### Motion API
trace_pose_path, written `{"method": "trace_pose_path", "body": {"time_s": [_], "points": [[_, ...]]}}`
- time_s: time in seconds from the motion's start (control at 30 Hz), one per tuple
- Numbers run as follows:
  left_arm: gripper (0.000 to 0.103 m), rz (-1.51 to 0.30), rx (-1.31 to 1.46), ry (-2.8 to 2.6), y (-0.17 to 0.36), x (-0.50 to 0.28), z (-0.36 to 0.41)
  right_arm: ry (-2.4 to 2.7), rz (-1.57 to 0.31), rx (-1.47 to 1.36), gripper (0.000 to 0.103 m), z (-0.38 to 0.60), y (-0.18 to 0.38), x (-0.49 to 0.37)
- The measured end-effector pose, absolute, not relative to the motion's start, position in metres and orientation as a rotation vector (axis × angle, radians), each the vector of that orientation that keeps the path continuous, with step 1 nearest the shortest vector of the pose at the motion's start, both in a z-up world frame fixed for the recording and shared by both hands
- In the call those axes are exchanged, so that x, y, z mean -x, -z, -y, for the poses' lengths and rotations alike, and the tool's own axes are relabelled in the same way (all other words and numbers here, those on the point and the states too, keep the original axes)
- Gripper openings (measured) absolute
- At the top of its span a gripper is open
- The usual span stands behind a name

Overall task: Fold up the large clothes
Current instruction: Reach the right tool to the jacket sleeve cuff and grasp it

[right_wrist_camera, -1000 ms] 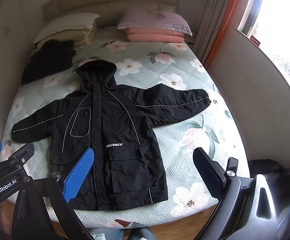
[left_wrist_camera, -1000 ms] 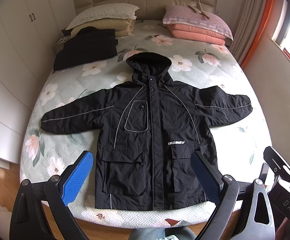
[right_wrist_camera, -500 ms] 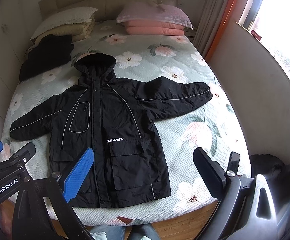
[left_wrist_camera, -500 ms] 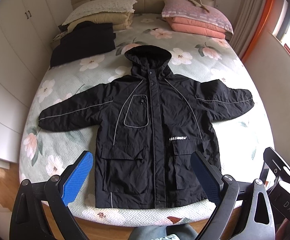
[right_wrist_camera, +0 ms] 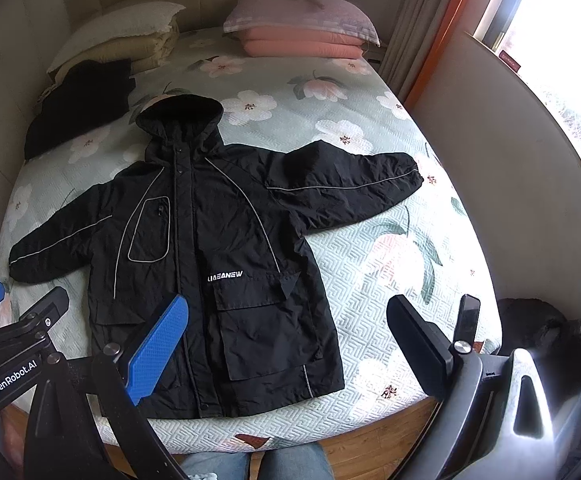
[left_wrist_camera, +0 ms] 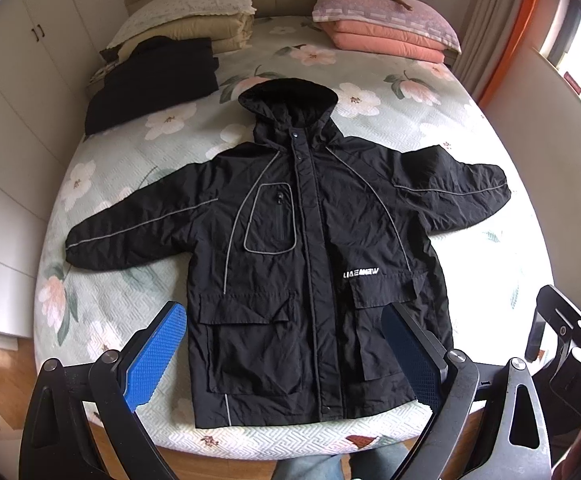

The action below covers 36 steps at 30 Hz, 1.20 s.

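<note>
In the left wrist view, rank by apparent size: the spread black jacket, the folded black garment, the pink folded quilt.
1. spread black jacket, clearly largest.
2. folded black garment.
3. pink folded quilt.
The last two look close and lie farther from the camera, so their order is unsure.

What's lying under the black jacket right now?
The black jacket lies flat, front up, directly on the floral bedspread, which shows all around it. Whatever is beneath its body and sleeves is covered. Both tongs hang open above the hem, not touching.

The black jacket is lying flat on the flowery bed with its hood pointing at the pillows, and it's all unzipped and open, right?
Not quite. The black jacket is closed all the way up the front, as the left wrist view shows. It does lie flat on the flowery bed with its hood toward the pillows.
</note>
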State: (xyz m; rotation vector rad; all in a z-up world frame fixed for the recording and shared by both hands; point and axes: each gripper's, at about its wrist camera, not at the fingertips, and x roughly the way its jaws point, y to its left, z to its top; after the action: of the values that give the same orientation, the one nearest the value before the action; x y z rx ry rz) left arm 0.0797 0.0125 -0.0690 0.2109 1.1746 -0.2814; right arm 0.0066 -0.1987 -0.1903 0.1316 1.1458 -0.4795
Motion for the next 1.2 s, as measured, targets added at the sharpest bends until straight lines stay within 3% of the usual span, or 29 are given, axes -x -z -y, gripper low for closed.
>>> {"method": "trace_pose_path", "body": {"time_s": [0.33, 0.7, 1.07, 1.2], "points": [[0.099, -1.219, -0.150, 0.248, 0.089, -0.094, 0.016, 0.450, -1.176, -0.125, 0.100, 0.260, 0.217, -0.025], [0.099, -1.146, -0.160, 0.193, 0.112, -0.122, 0.148, 0.499, -1.118, -0.174, 0.099, 0.480, 0.254, -0.055], [0.099, -1.041, -0.181, 0.225, 0.202, -0.163, 0.281, 0.436, -1.044, -0.438, 0.097, 0.701, 0.379, -0.099], [0.099, -1.025, -0.188, 0.254, 0.242, -0.175, 0.309, 0.415, -1.053, -0.590, 0.088, 0.760, 0.448, -0.113]]}}
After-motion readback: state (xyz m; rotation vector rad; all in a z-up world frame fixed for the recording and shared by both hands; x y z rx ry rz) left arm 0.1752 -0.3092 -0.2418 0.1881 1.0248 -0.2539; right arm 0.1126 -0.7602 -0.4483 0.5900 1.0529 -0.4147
